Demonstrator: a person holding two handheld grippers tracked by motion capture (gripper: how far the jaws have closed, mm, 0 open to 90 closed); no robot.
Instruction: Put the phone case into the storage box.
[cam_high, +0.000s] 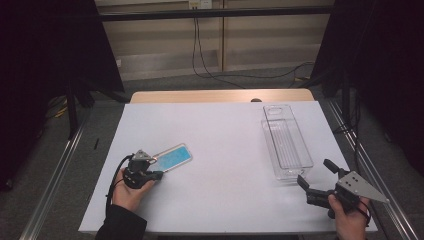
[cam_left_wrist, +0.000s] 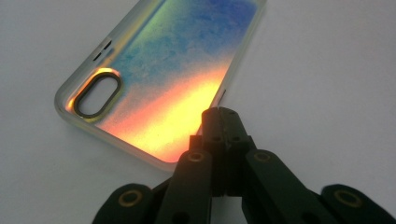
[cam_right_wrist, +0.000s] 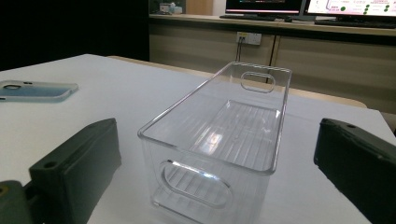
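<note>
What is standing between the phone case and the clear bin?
Nothing visible. Between the phone case at the left gripper and the clear bin there is bare white table.

- phone case (cam_left_wrist: 163, 70): in the left gripper view its far end ran off the top edge; near long edge passed behind the closed jaws of the left hand-held gripper (cam_left_wrist: 223, 122), so contact there could not be read.
- same case in the high view (cam_high: 172, 157): near corner sat under the gripper body; too small to tell whether gripped.
- right hand-held gripper (cam_right_wrist: 210, 186): in its own view both jaws were cut by the bottom and side edges, tips out of frame.
- clear bin (cam_right_wrist: 219, 140): base cropped at the bottom edge.
- person's left hand (cam_high: 131, 192): forearm cut off at the bottom edge.
- monitors (cam_right_wrist: 308, 7): cropped at top, text unreadable.
</note>
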